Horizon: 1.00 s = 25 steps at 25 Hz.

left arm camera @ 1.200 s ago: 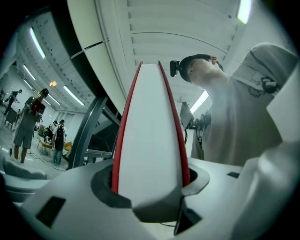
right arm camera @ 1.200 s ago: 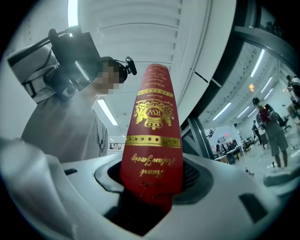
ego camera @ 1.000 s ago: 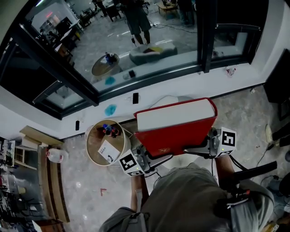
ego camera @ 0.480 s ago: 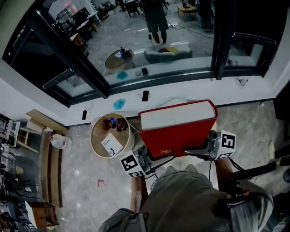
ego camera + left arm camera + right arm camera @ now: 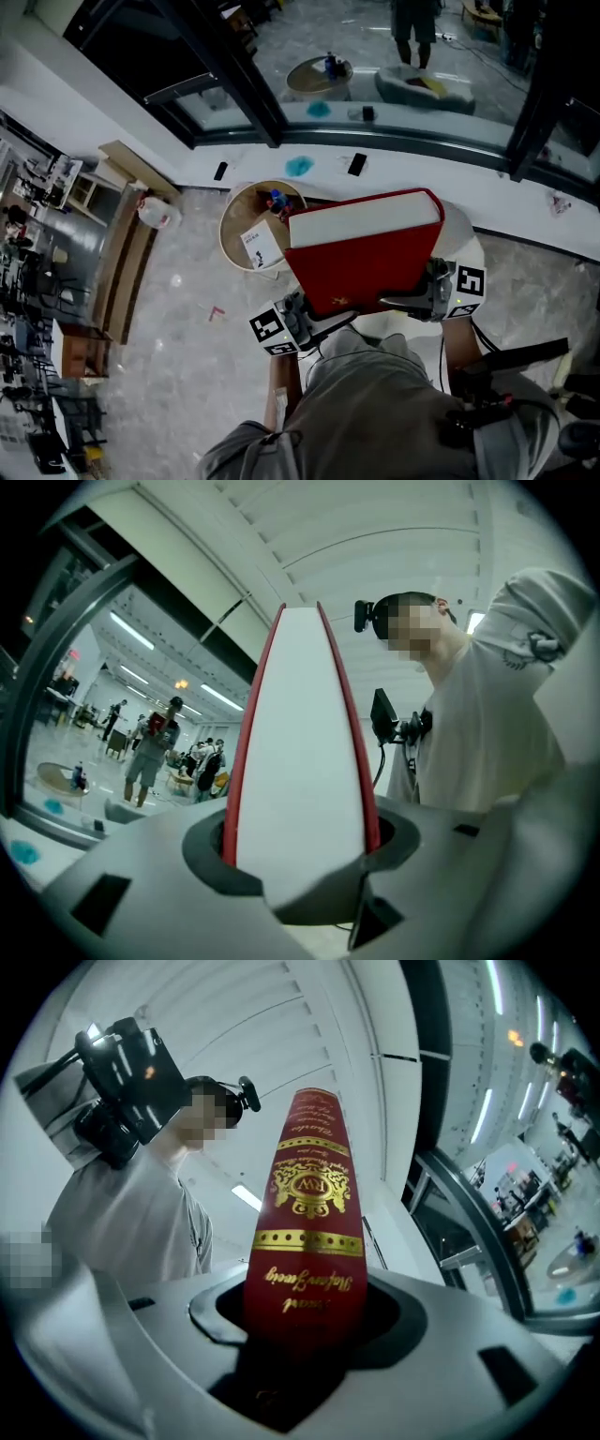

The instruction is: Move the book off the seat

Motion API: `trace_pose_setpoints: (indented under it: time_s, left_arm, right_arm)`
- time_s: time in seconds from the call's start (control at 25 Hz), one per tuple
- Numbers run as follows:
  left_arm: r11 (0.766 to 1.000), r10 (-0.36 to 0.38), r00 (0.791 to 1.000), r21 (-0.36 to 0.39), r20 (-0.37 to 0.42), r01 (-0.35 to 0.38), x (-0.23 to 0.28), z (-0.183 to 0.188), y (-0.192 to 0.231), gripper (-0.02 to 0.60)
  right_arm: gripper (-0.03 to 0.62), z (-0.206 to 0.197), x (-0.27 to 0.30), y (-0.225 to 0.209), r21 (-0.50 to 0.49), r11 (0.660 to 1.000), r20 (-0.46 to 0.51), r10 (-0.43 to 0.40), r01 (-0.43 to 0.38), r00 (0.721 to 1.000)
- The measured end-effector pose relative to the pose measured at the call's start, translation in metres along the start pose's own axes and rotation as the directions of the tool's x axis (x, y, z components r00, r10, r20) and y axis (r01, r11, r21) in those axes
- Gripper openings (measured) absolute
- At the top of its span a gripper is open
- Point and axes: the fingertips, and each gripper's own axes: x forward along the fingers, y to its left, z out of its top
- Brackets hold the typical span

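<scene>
A large red book point(image 5: 361, 267) with white page edges hangs in the air in front of me, its long edge up. My left gripper point(image 5: 319, 319) is shut on its lower left end, and in the left gripper view the white page block point(image 5: 300, 761) fills the jaws of that gripper point(image 5: 300, 860). My right gripper point(image 5: 414, 298) is shut on the lower right end; in the right gripper view the red spine with gold lettering point(image 5: 307, 1222) sits between the jaws of that gripper point(image 5: 305, 1321). A white seat point(image 5: 464, 239) shows behind and below the book.
A round wooden side table point(image 5: 239, 211) with a white card point(image 5: 262, 246) and small toys stands just left of the book. Dark-framed windows point(image 5: 234, 66) and a white sill run along the far wall. Low wooden shelving point(image 5: 127, 262) stands at the left on marble floor.
The view has swung left, bringing floor and shelving in at the left. The book, still in both grippers, now sits closer to the round table, its left corner over the rim.
</scene>
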Motion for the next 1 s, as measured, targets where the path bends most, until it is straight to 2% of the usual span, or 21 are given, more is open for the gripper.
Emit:
trace_pose_setpoints:
  time_s: [0.16,0.32,0.64,1.0]
  left_arm:
    - [0.992,0.117,0.993,-0.055,0.011,-0.116,-0.04,-0.011,0.018,0.25]
    - [0.981,0.177,0.984,-0.09,0.03,-0.174,-0.074,-0.018,0.038,0.25]
    - [0.971,0.217,0.971,-0.127,0.095,-0.205,-0.147,-0.014,0.104,0.25]
    - [0.966,0.228,0.965,-0.155,0.132,-0.207,-0.282,0.02,0.208,0.25]
  right_arm:
    - [0.242,-0.034,0.031,-0.018,0.111,0.992,-0.02,0.057,-0.054,0.998]
    - [0.242,-0.063,0.059,-0.033,0.172,0.982,-0.041,0.088,-0.08,0.995]
    - [0.242,-0.109,0.134,-0.087,0.206,0.974,-0.109,0.117,-0.093,0.987]
    - [0.242,-0.172,0.28,-0.165,0.239,0.966,-0.153,0.136,-0.097,0.979]
